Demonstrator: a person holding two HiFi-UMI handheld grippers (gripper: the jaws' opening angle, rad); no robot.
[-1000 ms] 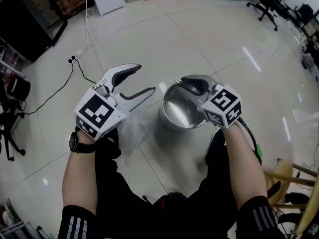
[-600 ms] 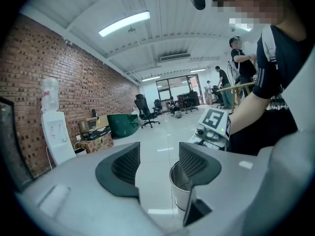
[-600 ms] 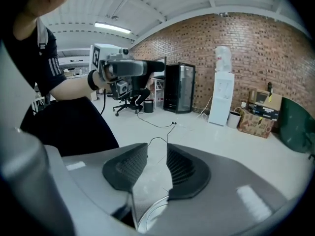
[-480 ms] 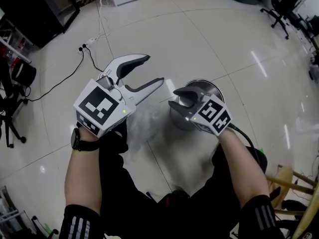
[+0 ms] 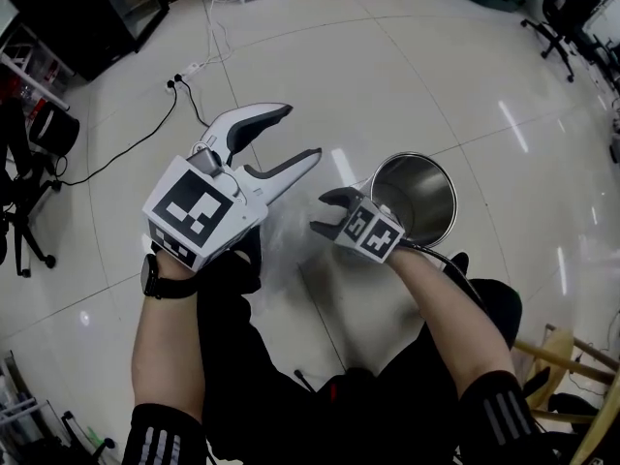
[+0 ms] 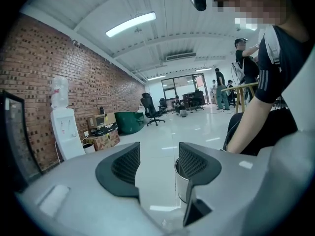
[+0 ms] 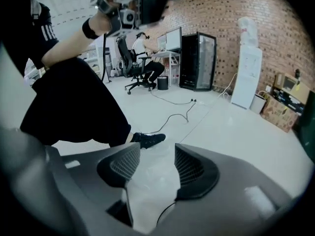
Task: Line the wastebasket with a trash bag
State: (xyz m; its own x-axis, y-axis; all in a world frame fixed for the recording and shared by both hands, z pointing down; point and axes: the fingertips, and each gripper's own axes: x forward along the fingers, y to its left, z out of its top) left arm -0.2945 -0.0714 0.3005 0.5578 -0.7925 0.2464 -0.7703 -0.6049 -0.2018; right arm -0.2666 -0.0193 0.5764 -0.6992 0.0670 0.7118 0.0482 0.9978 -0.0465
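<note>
Both sets of jaws gape: the left gripper [image 5: 295, 134] is empty; the right gripper [image 5: 320, 213], just opening, frames the trash bag [image 5: 281, 238] ungripped beside the wastebasket [image 5: 433, 169].

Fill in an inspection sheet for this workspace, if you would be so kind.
Surface: glossy tiled floor.
Job's things: steel bin upright, unlined; clear bag crumpled on the floor beside it.
Clutter: wooden chair at the person's right.
Grippers: left tongs open, just narrowed slightly, empty; right tongs just opened, bag showing between them, not gripped.
Cables: cord and power strip on floor.
Surroundings: office chair, brick wall.
</note>
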